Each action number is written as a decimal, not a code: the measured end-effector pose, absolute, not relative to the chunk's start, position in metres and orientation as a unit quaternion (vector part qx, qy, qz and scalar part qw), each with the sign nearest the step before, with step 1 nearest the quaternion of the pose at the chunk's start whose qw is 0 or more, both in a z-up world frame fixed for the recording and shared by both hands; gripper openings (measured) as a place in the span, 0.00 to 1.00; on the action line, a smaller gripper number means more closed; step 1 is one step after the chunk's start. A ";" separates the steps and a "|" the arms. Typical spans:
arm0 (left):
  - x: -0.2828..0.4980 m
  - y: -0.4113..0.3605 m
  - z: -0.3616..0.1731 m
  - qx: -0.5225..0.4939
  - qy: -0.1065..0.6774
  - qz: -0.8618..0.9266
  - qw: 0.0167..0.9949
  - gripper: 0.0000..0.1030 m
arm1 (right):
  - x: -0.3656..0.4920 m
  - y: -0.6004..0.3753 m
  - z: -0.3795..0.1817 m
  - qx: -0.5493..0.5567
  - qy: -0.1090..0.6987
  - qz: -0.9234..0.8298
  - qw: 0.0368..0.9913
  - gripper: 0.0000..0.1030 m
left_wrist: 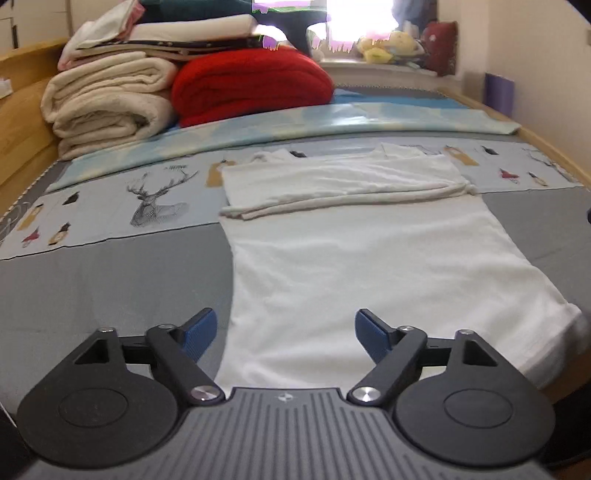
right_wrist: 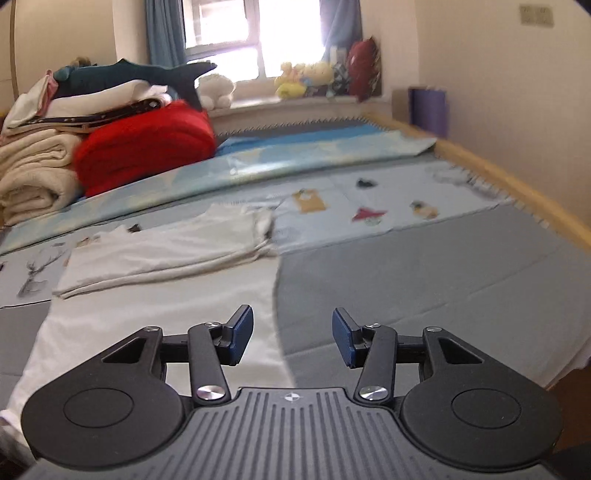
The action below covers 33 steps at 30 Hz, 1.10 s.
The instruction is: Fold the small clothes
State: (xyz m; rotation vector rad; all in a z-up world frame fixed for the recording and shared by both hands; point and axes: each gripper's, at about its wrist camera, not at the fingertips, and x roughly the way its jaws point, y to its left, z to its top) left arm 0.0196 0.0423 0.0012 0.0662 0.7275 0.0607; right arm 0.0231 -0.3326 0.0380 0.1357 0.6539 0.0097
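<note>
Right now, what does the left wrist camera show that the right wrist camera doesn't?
Left only: the shirt's near left edge and the left gripper, open above it. Right only: the curtains, the shark toy and the right gripper, open over the shirt's right edge. Both: the shirt with its top folded down, the red blanket, the cream blankets.

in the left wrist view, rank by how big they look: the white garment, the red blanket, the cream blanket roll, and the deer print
1. white garment, though nearest the camera
2. red blanket and cream blanket roll, too alike to rank
3. deer print, clearly smallest
</note>
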 end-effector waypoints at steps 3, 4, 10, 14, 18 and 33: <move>0.024 0.047 0.000 0.006 0.347 0.029 0.937 0.83 | 0.029 -0.323 0.028 0.031 0.330 0.024 0.943 0.48; 0.027 0.050 -0.003 -0.001 0.359 0.025 0.933 0.83 | 0.030 -0.318 0.025 0.018 0.334 0.027 0.942 0.48; 0.038 0.058 -0.014 -0.024 0.383 0.020 0.923 0.74 | 0.028 -0.302 0.017 -0.002 0.337 0.049 0.940 0.44; 0.043 0.067 -0.017 -0.039 0.379 0.029 0.924 0.50 | 0.031 -0.300 0.017 -0.005 0.325 0.047 0.945 0.37; 0.048 0.087 -0.021 -0.080 0.401 0.050 0.911 0.26 | 0.036 -0.305 0.014 -0.004 0.332 0.031 0.943 0.37; 0.055 0.151 -0.047 -0.221 0.475 0.103 0.846 0.76 | 0.052 -0.331 -0.036 0.047 0.479 -0.010 0.876 0.44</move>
